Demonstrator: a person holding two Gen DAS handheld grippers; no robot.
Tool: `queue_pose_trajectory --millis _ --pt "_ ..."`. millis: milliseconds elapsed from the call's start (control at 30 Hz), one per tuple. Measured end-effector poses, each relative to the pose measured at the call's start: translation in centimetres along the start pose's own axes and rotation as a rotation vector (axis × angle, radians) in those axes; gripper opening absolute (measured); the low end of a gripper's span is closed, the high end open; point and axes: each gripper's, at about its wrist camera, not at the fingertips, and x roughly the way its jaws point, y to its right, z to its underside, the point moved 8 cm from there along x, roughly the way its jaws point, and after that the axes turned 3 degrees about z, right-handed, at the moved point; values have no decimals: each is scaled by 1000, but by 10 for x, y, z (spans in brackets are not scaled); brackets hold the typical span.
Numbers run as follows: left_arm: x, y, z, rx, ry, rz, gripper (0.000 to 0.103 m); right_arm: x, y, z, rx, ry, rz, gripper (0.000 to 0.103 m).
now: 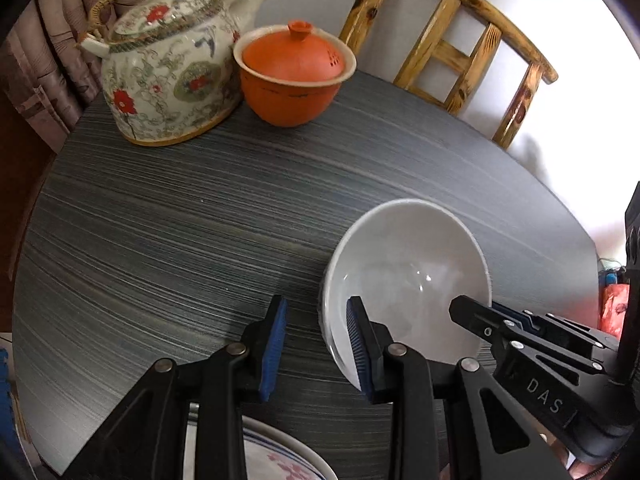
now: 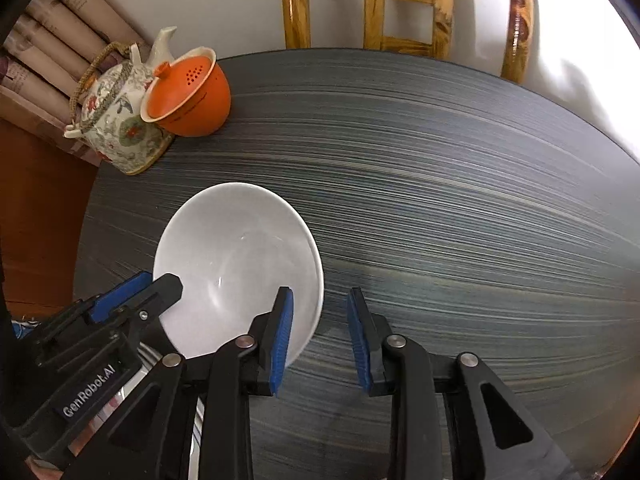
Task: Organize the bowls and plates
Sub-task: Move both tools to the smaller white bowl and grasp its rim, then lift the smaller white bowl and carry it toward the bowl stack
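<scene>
White bowl [image 1: 404, 276] sits upright on the grey streaked tabletop [image 1: 180, 220], toward its near edge, empty inside. Left gripper [image 1: 316, 344]: jaws apart, gripping nothing; one blue pad [image 1: 356, 344] overlaps the bowl's near rim in the left wrist view, the other is over bare tabletop; contact with the rim cannot be told. Right gripper [image 2: 320, 340]: jaws likewise apart and holding nothing, one pad in front of the bowl's [image 2: 240, 264] rim, the other beside it over the tabletop [image 2: 460, 200]. Patterned plate [image 1: 288, 460] lies at the near edge, partly hidden under the left gripper's frame. At the far left edge: floral teapot [image 1: 168, 76] with woven handle, touching or just beside an orange lidded cup [image 1: 294, 76]. Wooden chair [image 1: 460, 44] stands behind the far edge; pleated curtain [image 1: 44, 64] left of the teapot.
</scene>
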Motion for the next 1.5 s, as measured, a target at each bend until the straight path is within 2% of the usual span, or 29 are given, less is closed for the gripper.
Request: queue_pose_trajectory --millis 33,100,133,200,267,467,833,1000,1167,1333,1500 --pt "2 0 1 -5 -2 -1 31 4 -1 -1 -4 -5 -3 17" --pt "7 1 2 -7 -14 6 13 8 -3 0 -6 -11 -14 13" --pt "9 3 3 -8 -16 23 12 11 -3 0 -4 -14 -18 11" --pt "9 3 5 -3 -16 -4 10 13 -2 0 -11 -11 -16 10" --pt "9 3 7 -4 -24 -18 9 13 -5 0 -13 -4 -18 10" --pt "-4 9 14 2 -22 6 9 7 -2 7 31 -6 -41 10" --pt "-70 41 44 61 12 17 9 -46 -2 36 22 35 -36 10" --pt "-106 64 74 99 21 28 9 -82 2 62 23 67 -29 10" --pt "-126 91 106 140 12 36 9 -117 8 98 18 91 -13 10" --pt "-123 117 144 181 -35 46 9 -140 27 138 23 107 8 10" --pt "-108 137 172 222 -66 35 9 -142 56 175 56 83 9 11"
